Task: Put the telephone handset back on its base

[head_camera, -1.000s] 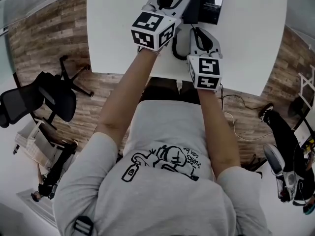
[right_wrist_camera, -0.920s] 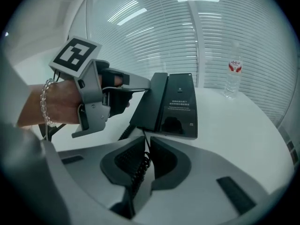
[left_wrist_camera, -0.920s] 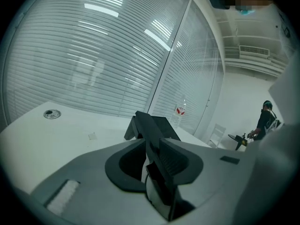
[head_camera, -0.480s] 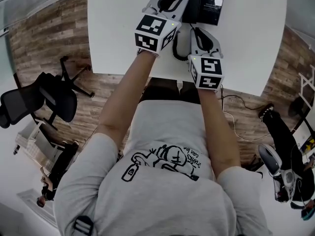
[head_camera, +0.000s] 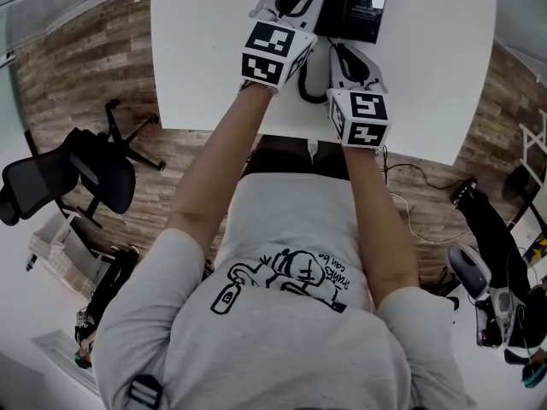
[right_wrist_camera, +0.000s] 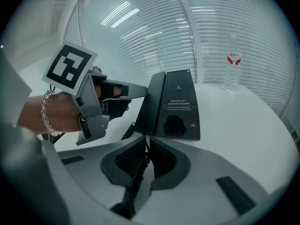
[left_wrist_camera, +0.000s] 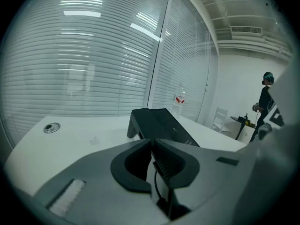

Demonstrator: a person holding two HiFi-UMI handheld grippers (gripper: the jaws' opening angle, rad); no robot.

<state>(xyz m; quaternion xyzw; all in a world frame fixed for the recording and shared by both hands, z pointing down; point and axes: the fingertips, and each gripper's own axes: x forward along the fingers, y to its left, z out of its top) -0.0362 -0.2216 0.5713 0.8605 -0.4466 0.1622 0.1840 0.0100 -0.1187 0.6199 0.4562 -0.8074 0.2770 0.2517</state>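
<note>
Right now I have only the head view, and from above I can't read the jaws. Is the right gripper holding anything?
Observer: Yes. Its own view shows the right gripper shut on the coiled cord, which runs down between its jaws.
Operator: And the other one?
Observer: The left gripper has its jaws together with nothing between the tips. It points at the phone base.
Operator: Anything beyond the base?
Observer: A water bottle with a red label stands upright on the table behind it.
</note>
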